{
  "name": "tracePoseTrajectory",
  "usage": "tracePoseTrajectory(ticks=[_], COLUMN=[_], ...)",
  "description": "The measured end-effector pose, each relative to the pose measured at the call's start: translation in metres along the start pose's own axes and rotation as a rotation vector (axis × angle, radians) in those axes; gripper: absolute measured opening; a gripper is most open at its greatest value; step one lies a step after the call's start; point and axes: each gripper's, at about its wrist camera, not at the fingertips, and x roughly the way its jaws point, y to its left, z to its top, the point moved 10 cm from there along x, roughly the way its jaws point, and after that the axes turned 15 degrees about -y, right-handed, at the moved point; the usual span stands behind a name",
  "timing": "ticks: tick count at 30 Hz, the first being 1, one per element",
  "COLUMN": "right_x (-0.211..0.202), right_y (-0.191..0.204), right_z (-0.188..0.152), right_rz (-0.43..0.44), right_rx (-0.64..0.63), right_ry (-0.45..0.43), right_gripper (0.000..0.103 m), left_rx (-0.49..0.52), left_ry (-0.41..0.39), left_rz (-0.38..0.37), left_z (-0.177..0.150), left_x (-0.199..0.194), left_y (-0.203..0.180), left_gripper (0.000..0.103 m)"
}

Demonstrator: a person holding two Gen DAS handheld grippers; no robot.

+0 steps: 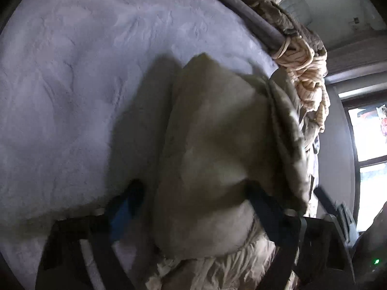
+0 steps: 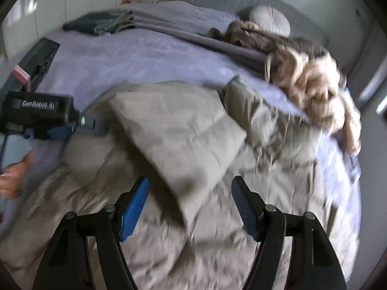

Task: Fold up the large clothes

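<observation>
— Lavender bedspread (image 2: 101,55) under everything; unfolded clothes (image 2: 321,89) heaped at its far right edge. Where did the beige padded coat (image 2: 174,125) lie from your claws?

— Directly ahead of and below your right gripper (image 2: 189,207), its folded panel running diagonally from upper left toward the pads. Jaws stood apart, nothing pinched; the panel's tip reached between them without visible contact.

— And the left?

— Your left gripper (image 1: 193,193) straddled a raised hump of the same coat, jaws spread; blur hid whether the pads pressed. Likely not gripping.

— Which hand was nearer the next fold?

— My judgement: the right, with the loose panel at its fingertips.
</observation>
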Motion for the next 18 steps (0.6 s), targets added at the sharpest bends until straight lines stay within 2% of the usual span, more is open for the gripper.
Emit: tracePoseTrajectory(ticks=[1, 2, 3, 4, 5, 6, 9, 12, 14, 16, 17, 18], right_x=[0.007, 0.013, 0.017, 0.023, 0.022, 0.02, 0.005, 0.002, 0.005, 0.006, 0.003, -0.001], right_y=[0.0, -0.003, -0.007, -0.015, -0.025, -0.037, -0.078, -0.11, -0.117, -0.132, -0.141, -0.147], right_z=[0.003, 0.003, 0.004, 0.004, 0.003, 0.003, -0.005, -0.051, -0.079, -0.114, -0.127, -0.134], right_rz=[-0.024, -0.045, -0.063, -0.083, -0.091, -0.093, -0.103, -0.034, 0.018, 0.021, 0.024, 0.03], right_rx=[-0.015, -0.018, -0.016, 0.002, 0.042, 0.101, 0.353, 0.672, 0.82, 0.992, 1.075, 1.139], right_ry=[-0.001, 0.001, 0.005, 0.012, 0.001, -0.005, -0.024, 0.037, 0.074, 0.122, 0.124, 0.119], right_gripper=[0.074, 0.074, 0.073, 0.057, 0.009, 0.003, 0.005, 0.005, 0.005, 0.014, 0.016, 0.016], left_rx=[0.01, 0.023, 0.046, 0.078, 0.119, 0.153, 0.25, 0.324, 0.346, 0.35, 0.358, 0.373], left_ry=[-0.004, -0.008, -0.028, -0.05, -0.068, -0.079, -0.097, -0.096, -0.092, -0.098, -0.104, -0.117], left_rz=[-0.005, -0.003, 0.019, 0.038, 0.063, 0.089, 0.152, 0.212, 0.252, 0.278, 0.3, 0.331], left_z=[-0.001, -0.001, 0.001, 0.004, 0.007, 0.008, 0.009, 0.006, 0.005, 0.008, 0.011, 0.013], left_x=[0.0, -0.001, -0.003, -0.004, -0.007, -0.009, -0.012, -0.007, -0.003, -0.004, -0.007, -0.012], left_y=[-0.002, -0.005, -0.006, -0.009, -0.011, -0.012, -0.011, -0.012, -0.009, -0.009, -0.009, -0.008], left_gripper=[0.053, 0.035, 0.028, 0.024, 0.022, 0.022, 0.022, 0.022, 0.022, 0.024, 0.034, 0.049])
